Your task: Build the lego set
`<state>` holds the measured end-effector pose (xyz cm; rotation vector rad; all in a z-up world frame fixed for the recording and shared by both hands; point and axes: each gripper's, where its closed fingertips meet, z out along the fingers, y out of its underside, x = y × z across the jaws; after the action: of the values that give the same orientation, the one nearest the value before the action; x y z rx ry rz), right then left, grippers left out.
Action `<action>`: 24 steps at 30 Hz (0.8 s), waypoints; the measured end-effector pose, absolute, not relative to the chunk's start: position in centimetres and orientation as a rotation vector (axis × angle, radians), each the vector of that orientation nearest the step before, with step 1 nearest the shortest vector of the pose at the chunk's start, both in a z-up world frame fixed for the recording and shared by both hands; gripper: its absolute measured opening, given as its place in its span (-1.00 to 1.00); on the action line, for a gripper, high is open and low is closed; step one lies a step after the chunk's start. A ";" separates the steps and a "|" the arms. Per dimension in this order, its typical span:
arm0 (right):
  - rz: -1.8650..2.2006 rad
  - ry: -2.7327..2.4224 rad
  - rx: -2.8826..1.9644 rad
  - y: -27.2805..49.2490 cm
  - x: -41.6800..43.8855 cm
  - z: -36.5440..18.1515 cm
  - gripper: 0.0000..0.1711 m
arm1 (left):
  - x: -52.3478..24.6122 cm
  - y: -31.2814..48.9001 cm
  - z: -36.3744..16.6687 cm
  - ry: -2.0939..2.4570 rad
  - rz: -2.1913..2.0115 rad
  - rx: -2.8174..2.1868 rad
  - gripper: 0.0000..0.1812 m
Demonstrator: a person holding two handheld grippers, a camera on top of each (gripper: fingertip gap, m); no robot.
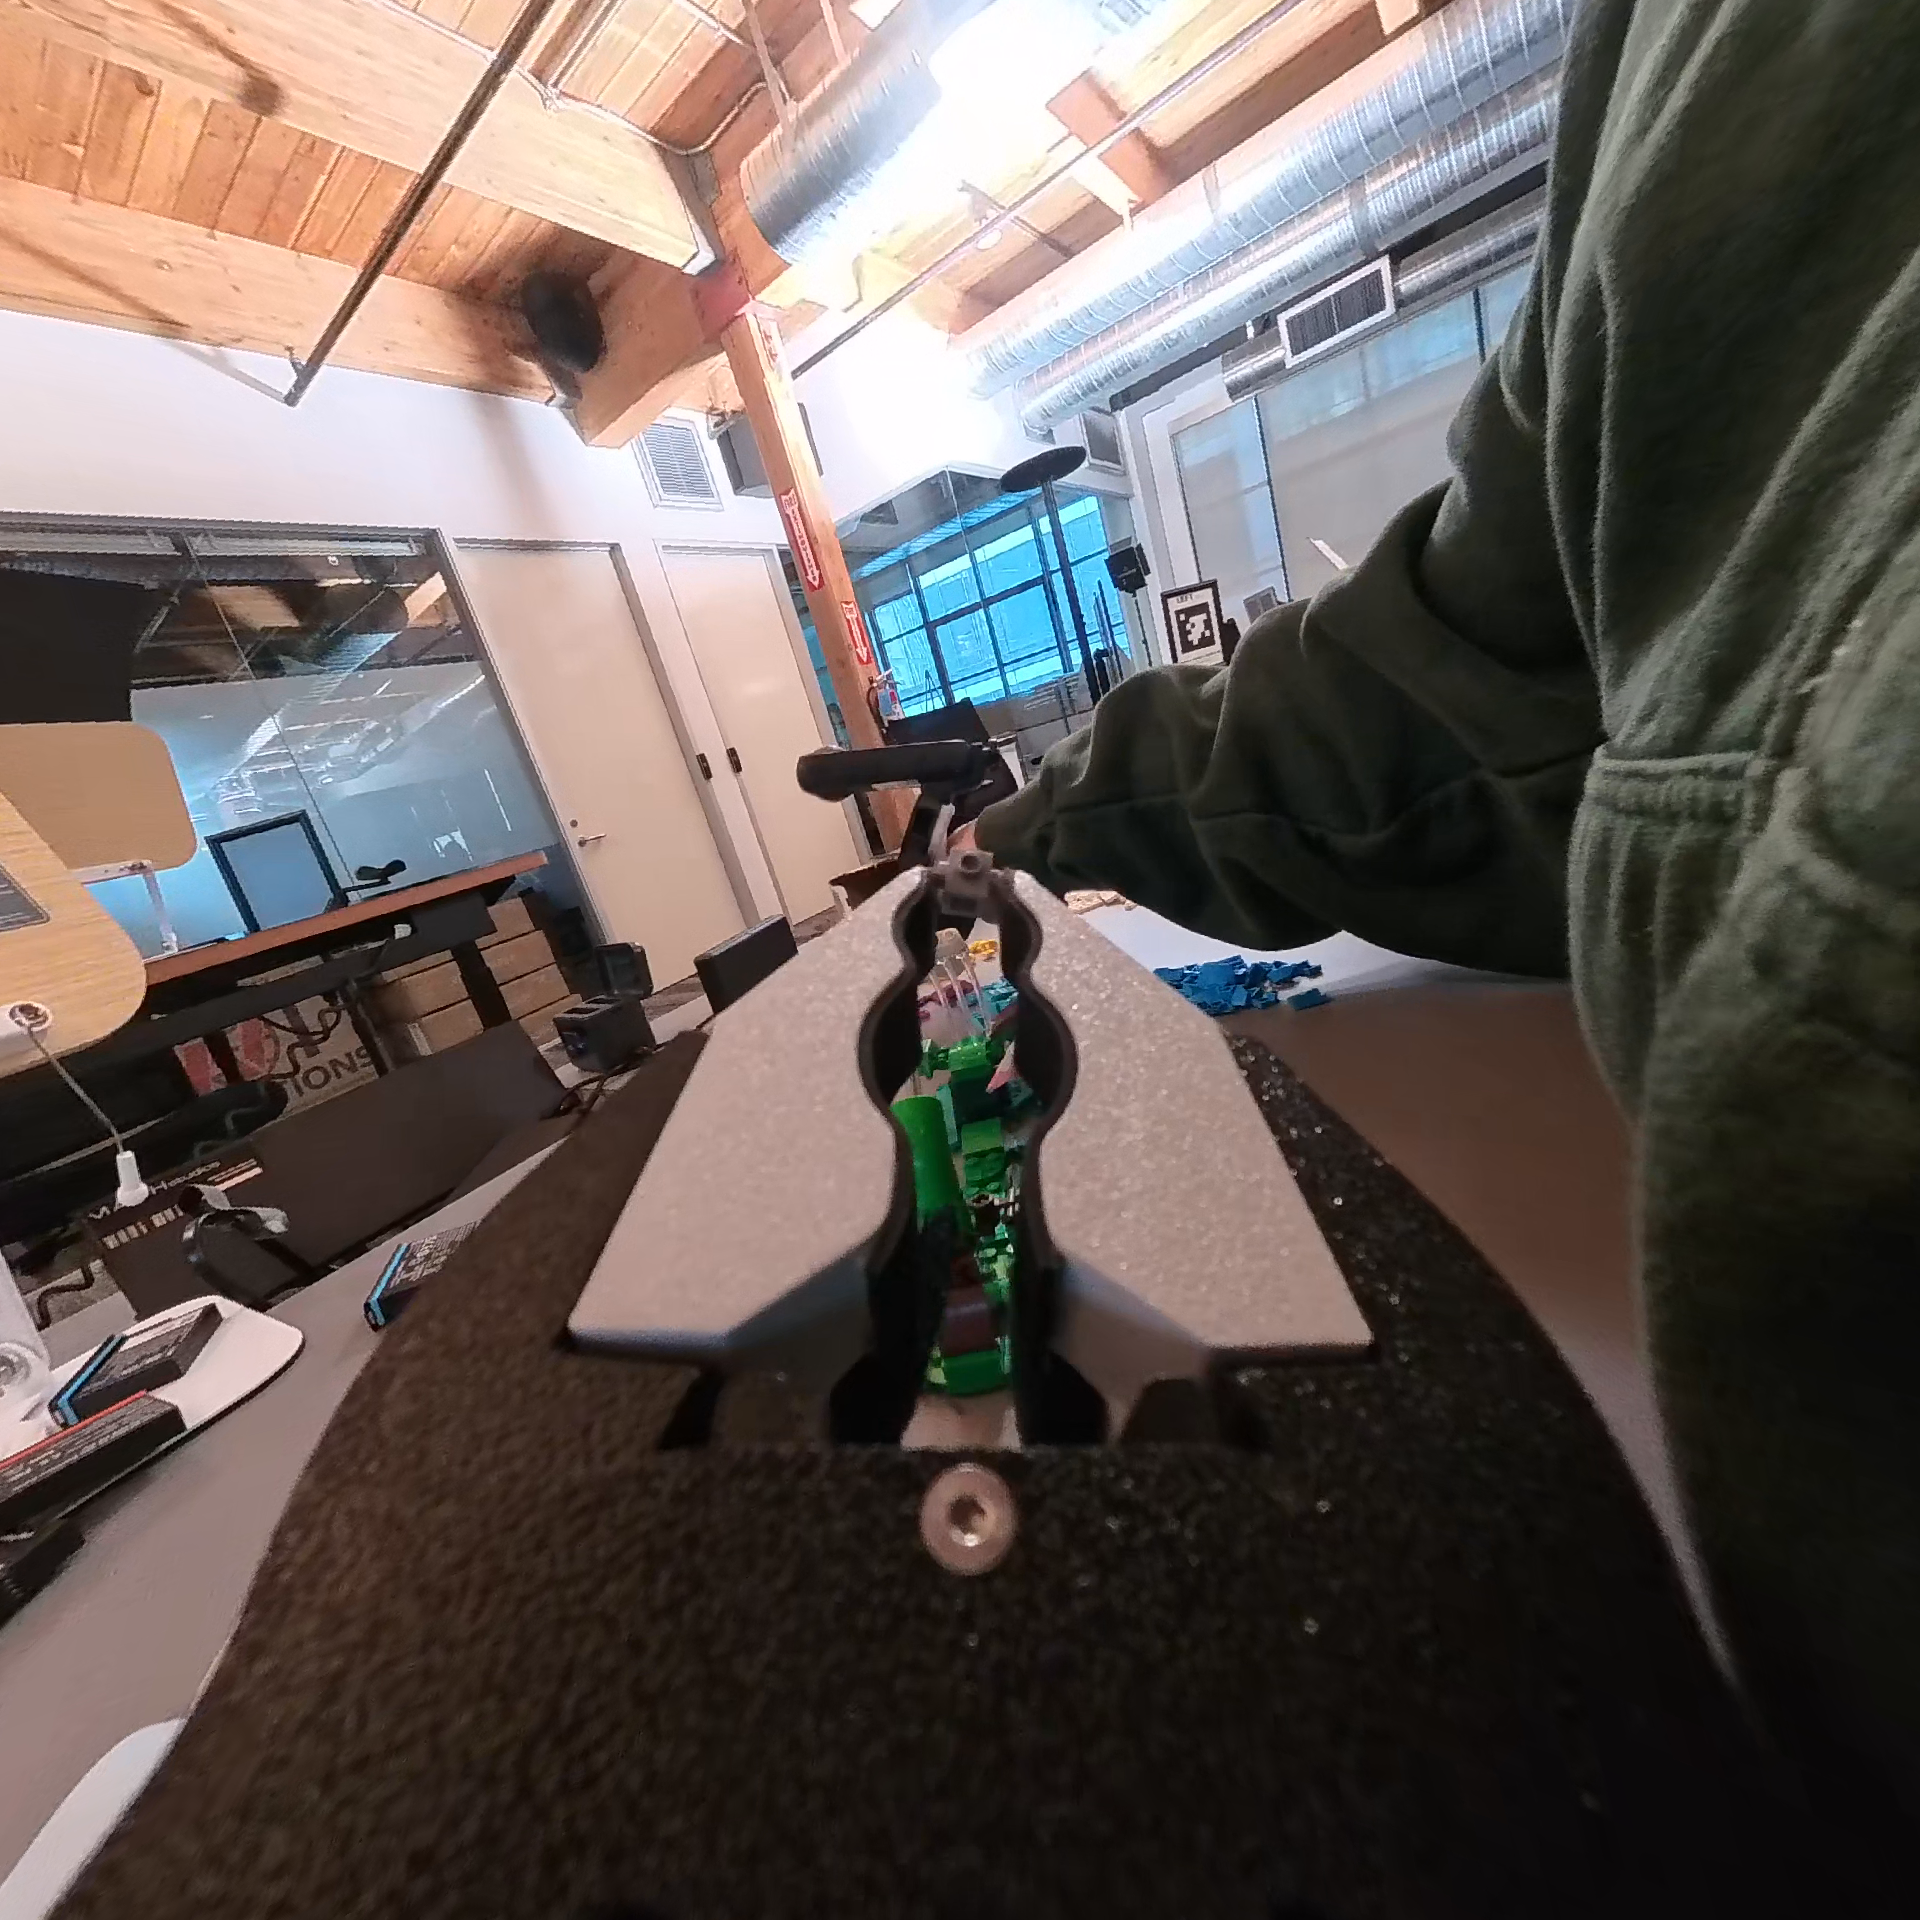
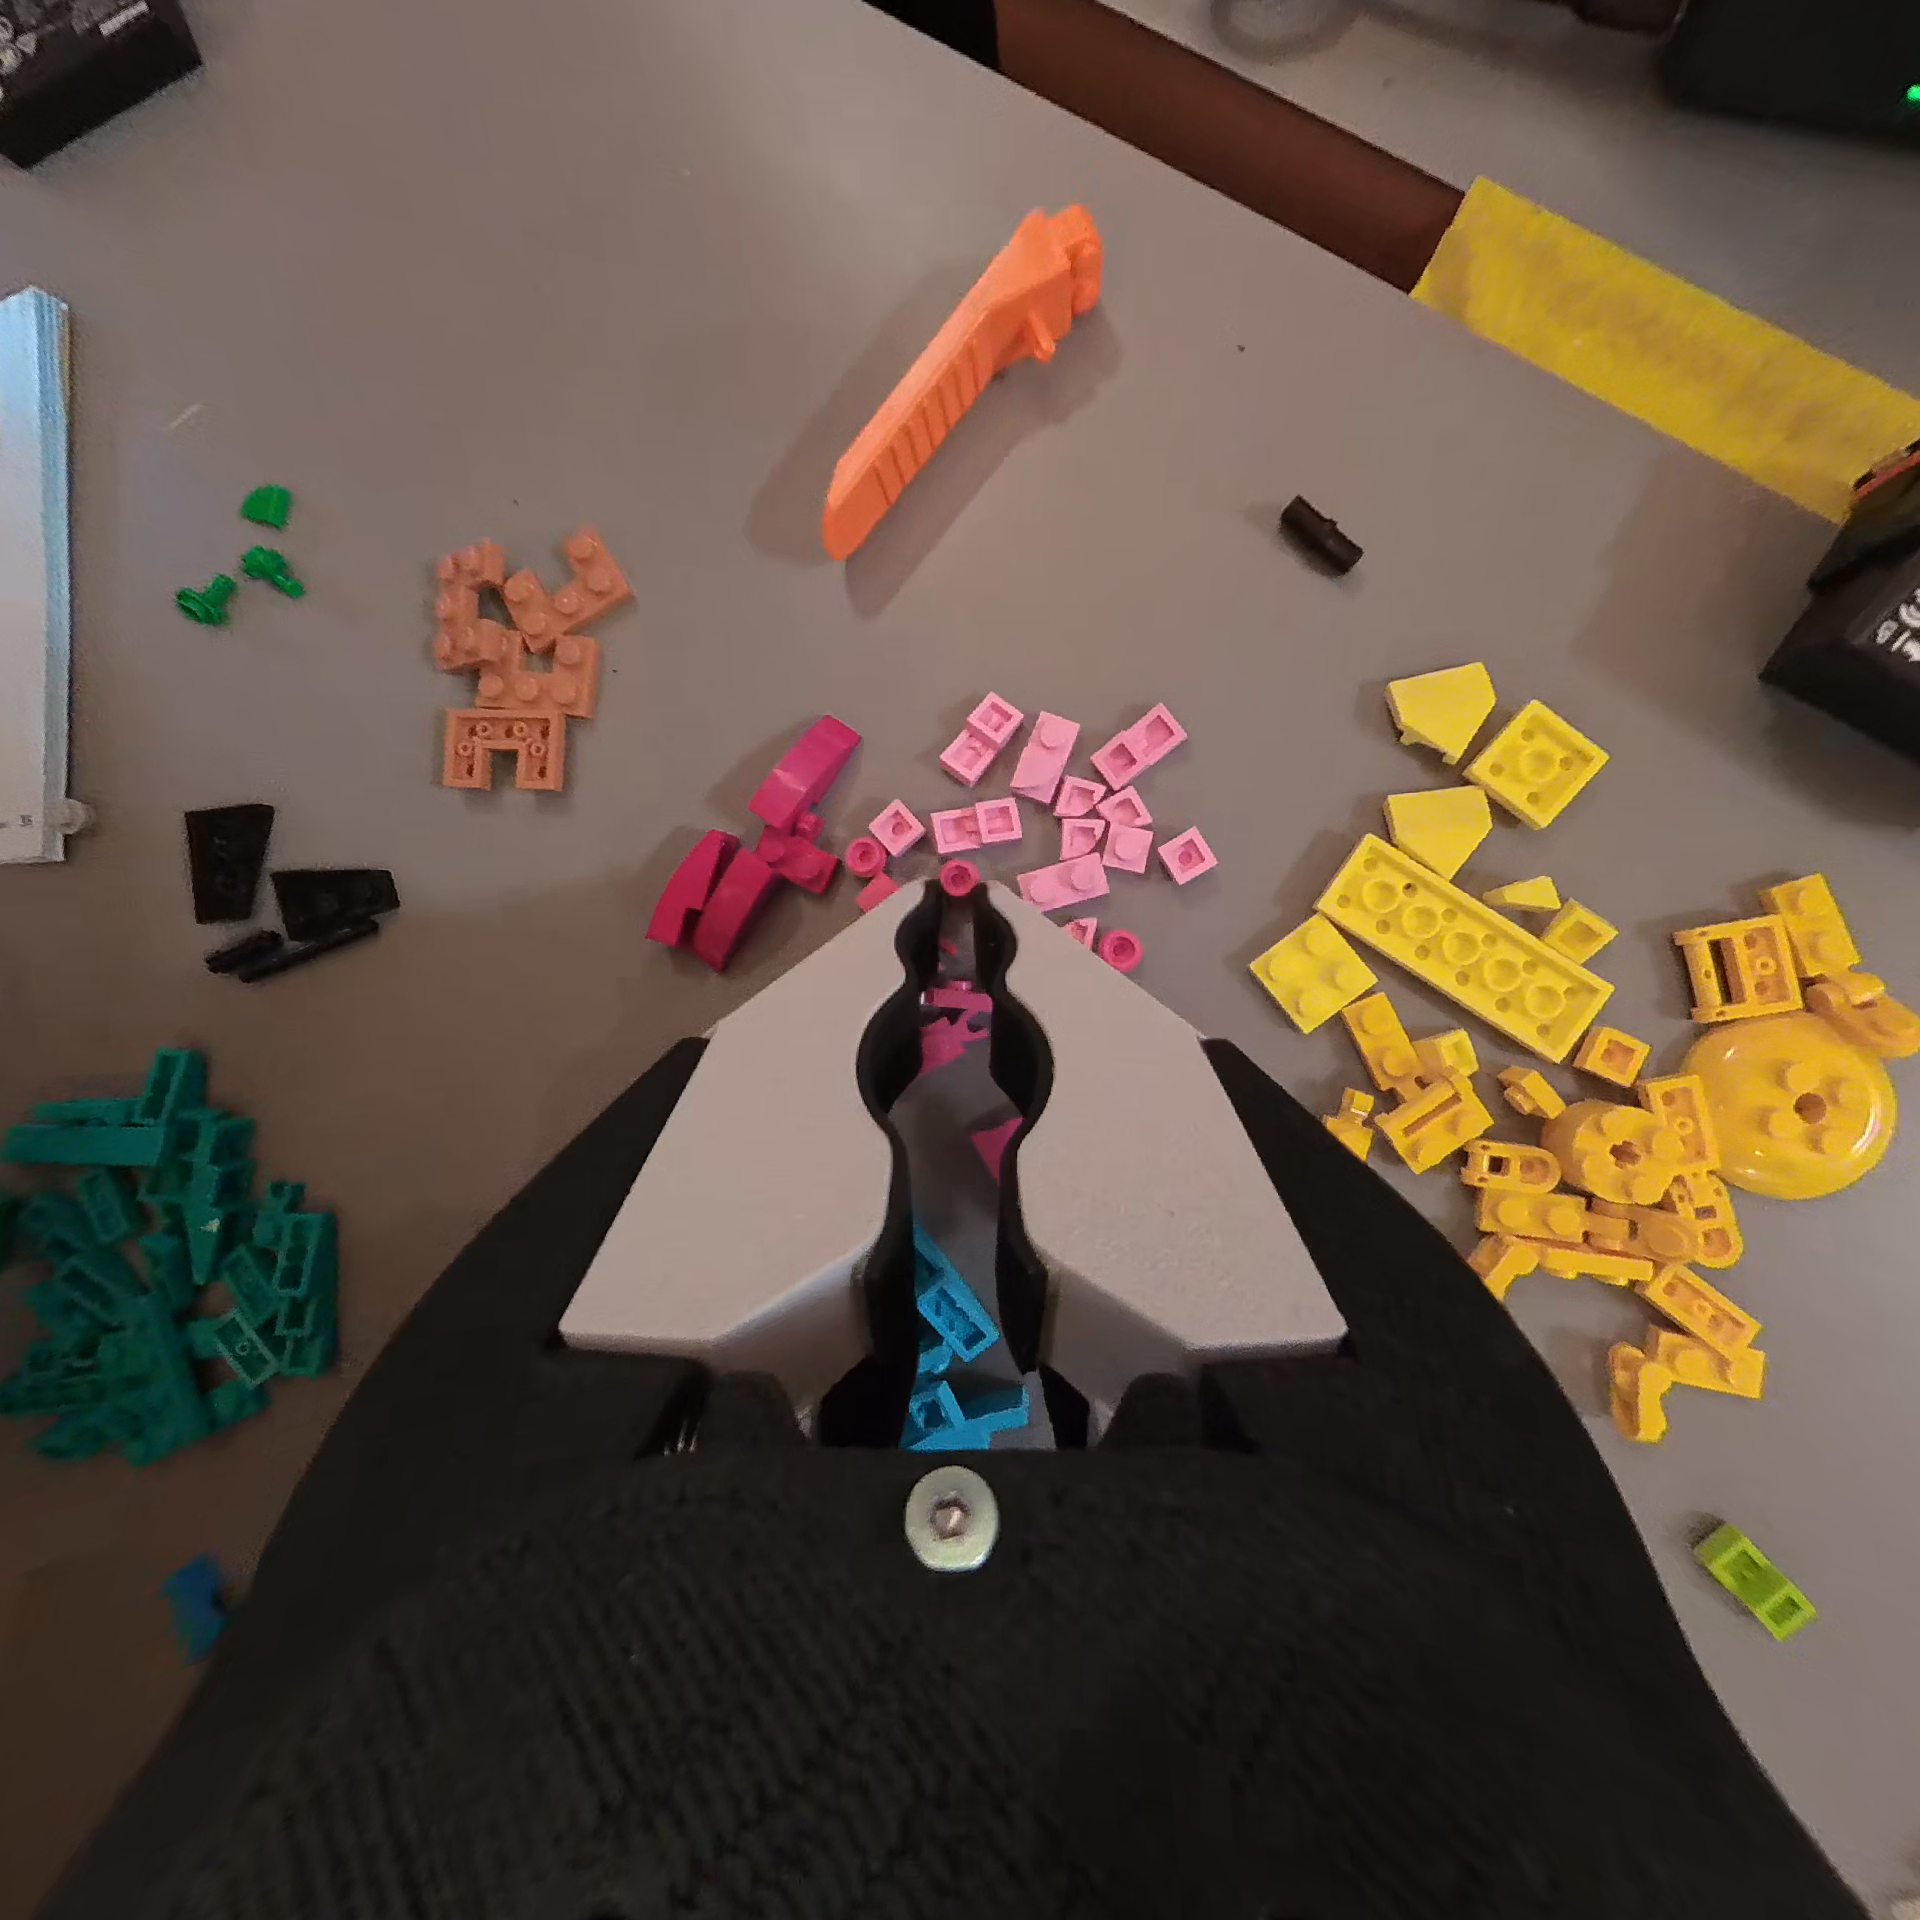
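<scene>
My left gripper (image 1: 964, 881) is shut on a small grey lego piece (image 1: 966, 875) and holds it raised above the table, tilted up toward the room. Below it, between the fingers, a green lego build (image 1: 961, 1132) shows. My right gripper (image 2: 957, 889) points down at the grey table (image 2: 582, 312) and is shut on a small round magenta stud (image 2: 957, 879) at the edge of the pink pieces (image 2: 1060, 790). Magenta curved pieces (image 2: 753, 847) lie just left of it.
An orange brick separator (image 2: 966, 379) lies beyond the pink pile. Yellow pieces (image 2: 1558, 1049) are at the right, tan plates (image 2: 520, 655), black pieces (image 2: 281, 883) and teal pieces (image 2: 166, 1257) at the left. A booklet (image 2: 31, 582) is at the left edge. A green sleeve (image 1: 1351, 790) crosses the left wrist view. Spacing between my two grippers at the tips: around 40 centimetres.
</scene>
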<state>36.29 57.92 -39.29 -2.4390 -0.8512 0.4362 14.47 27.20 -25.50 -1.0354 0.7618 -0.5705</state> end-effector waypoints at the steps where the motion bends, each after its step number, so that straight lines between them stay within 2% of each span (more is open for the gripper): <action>1: 0.423 -0.873 -2.421 57.9 36.2 -39.2 -0.96 | 14.5 27.1 -25.5 0.762 -0.570 -1.036 -0.91; 6: 0.315 -1.187 -2.049 55.9 34.1 -35.4 -0.98 | 14.4 27.1 -25.0 0.751 -0.570 -1.038 -0.91; 12: 0.025 -1.566 -1.576 47.8 32.6 -29.8 -1.00 | 14.3 26.2 -24.6 0.732 -0.561 -1.028 -0.91; 18: -0.022 -1.538 -1.654 42.1 34.3 -29.6 -1.00 | 14.0 24.7 -23.9 0.714 -0.557 -1.000 -0.91; 24: 0.073 -1.413 -1.830 43.4 34.7 -31.7 -1.00 | 13.4 23.8 -23.9 0.719 -0.540 -0.991 -0.91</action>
<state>34.66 43.41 -31.67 -1.8301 -1.4129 0.0731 13.44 23.83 -23.87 -0.9913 0.7188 -0.5404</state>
